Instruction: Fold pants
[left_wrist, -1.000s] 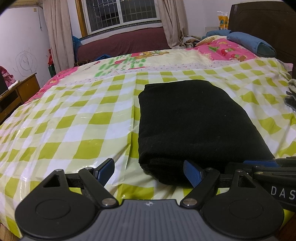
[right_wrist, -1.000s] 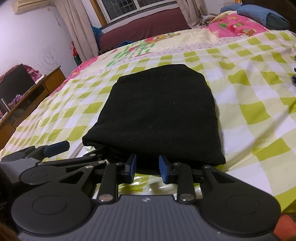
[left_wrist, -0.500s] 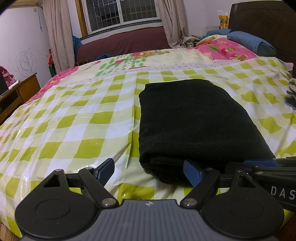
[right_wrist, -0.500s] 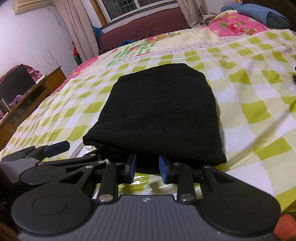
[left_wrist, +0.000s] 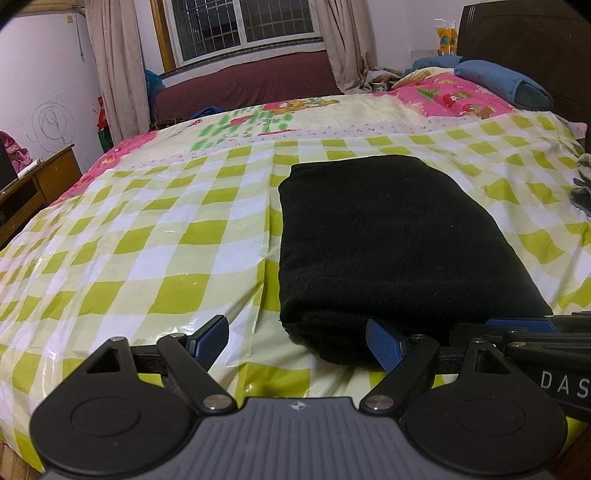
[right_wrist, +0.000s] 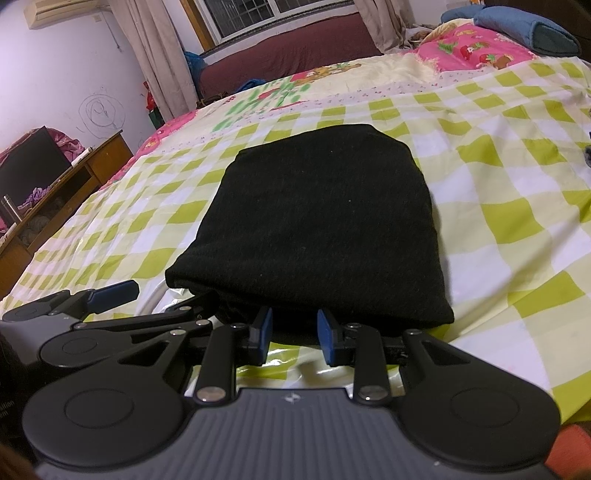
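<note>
bed (left_wrist: 147, 258) | left gripper (left_wrist: 295, 338) spread, level | right gripper (right_wrist: 294, 330) gaping at pants (right_wrist: 317, 221)

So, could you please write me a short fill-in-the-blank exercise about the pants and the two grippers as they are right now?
1. The folded pants are ____ in colour.
2. They lie on a plastic cover checked in white and ____.
3. The left gripper has its jaws spread ____, the near left corner of the pants between them.
4. The pads of the right gripper are coloured ____.

Missing words: black; green; wide; blue
</note>
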